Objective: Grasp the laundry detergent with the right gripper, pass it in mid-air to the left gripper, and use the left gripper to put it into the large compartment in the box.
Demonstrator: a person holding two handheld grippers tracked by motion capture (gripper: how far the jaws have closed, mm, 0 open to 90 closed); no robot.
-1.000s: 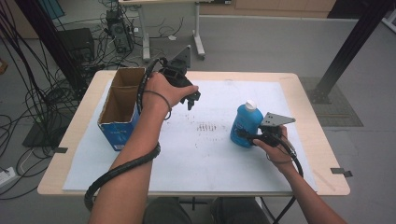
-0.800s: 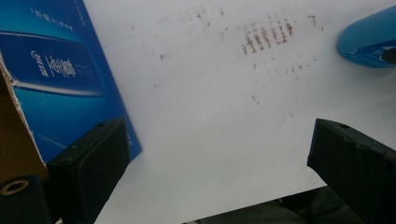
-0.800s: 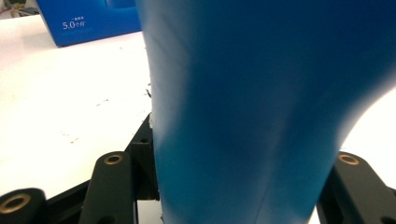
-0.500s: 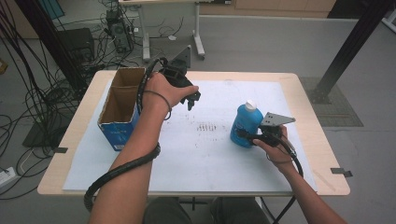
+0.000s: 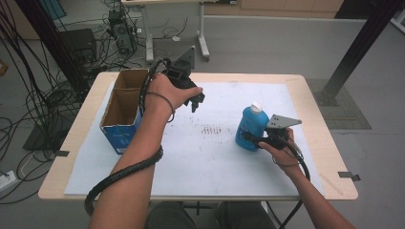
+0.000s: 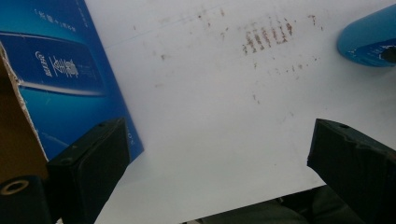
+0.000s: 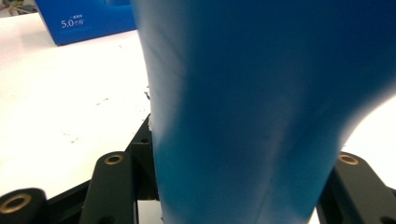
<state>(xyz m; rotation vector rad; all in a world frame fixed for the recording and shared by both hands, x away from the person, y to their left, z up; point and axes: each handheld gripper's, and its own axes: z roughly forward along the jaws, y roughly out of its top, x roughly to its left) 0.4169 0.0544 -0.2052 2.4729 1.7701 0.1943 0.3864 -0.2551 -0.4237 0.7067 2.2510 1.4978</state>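
A blue bottle (image 5: 250, 125) with a white cap stands upright on the white sheet (image 5: 200, 162), right of the middle. My right gripper (image 5: 248, 139) is shut on its lower body from the right side; in the right gripper view the bottle (image 7: 261, 116) sits between both jaws. My left gripper (image 5: 195, 102) hangs above the sheet beside the open cardboard box (image 5: 122, 109), jaws pointing down. In the left gripper view the left gripper (image 6: 219, 158) stands open with nothing between its jaws, the box's blue wall (image 6: 60, 70) at left and the bottle (image 6: 369, 39) at upper right.
The brown-and-blue box stands at the table's left, open at the top. Faint reddish marks (image 5: 214, 130) stain the sheet's middle. The wooden table edge (image 5: 334, 157) runs close on the right. Cables and a desk frame lie on the floor behind.
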